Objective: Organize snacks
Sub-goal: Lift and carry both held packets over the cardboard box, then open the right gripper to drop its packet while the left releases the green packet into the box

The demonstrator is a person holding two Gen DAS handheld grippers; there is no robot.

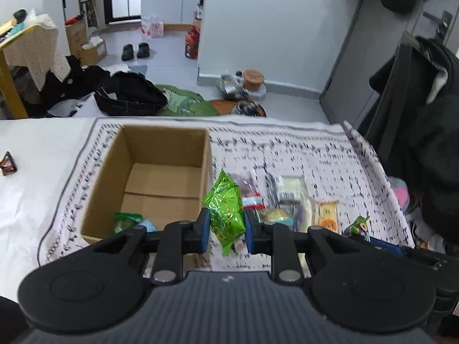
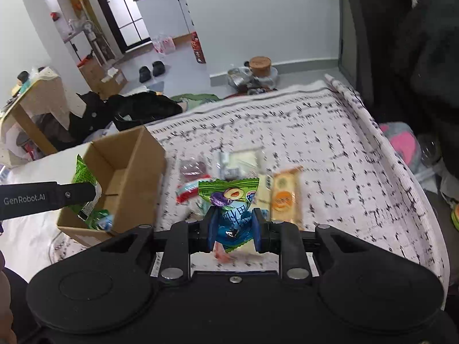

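Left hand-held gripper (image 1: 224, 229) clamps green packet (image 1: 225, 212), long axis upright; cardboard box (image 1: 160, 146) just left. Right hand-held gripper (image 2: 233, 226) clamps plum packet (image 2: 229, 197), farther off.

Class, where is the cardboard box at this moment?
The cardboard box sits open on the patterned cloth, left of the loose snack packets. In the right wrist view it lies at the left, beside the left claw holding a green packet.

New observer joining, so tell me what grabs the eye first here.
Each gripper is clamped on a snack: the left gripper holds a shiny green packet beside the cardboard box, and the right gripper holds a green and blue packet. More snacks lie on the patterned cloth.
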